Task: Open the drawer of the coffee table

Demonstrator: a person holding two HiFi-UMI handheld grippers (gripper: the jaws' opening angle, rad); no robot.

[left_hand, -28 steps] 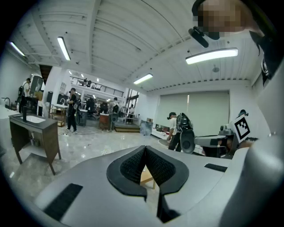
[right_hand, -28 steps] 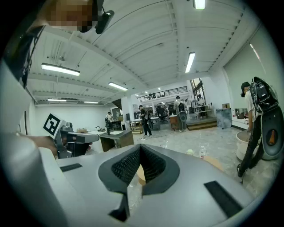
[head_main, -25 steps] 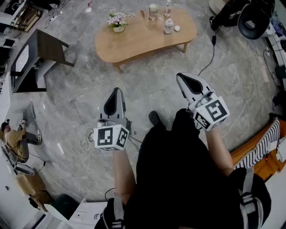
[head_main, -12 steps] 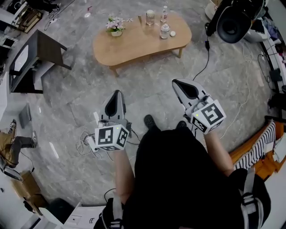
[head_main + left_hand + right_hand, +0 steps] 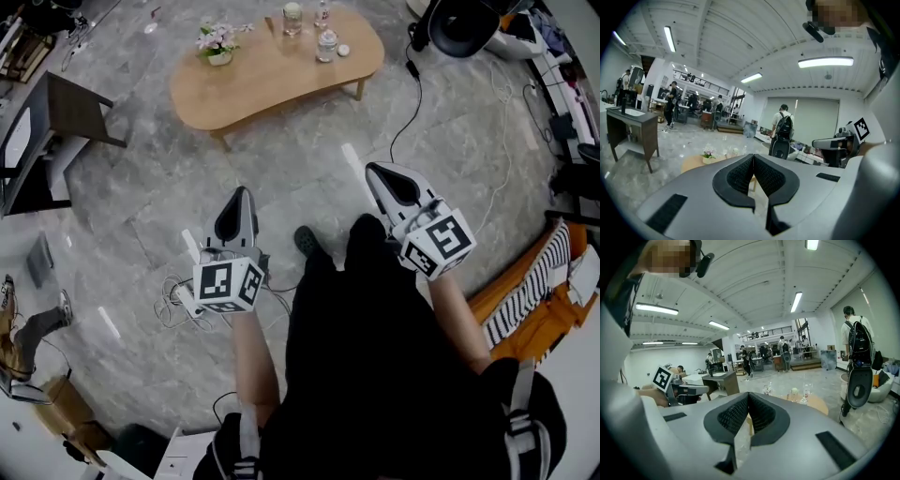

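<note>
A low, bean-shaped coffee table of light wood [image 5: 272, 75] is standing upright on the grey stone floor [image 5: 187, 206], far up the head view, its drawer out of sight.

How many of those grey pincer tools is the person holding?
2: the left gripper left of centre, the right gripper right of centre, both shut.

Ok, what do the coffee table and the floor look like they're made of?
Coffee table: probably wood or wood veneer, matte, judging by its even light-tan top and legs. Floor: seemingly polished stone or marble-look tile, grey with veining, seams and glare.
</note>
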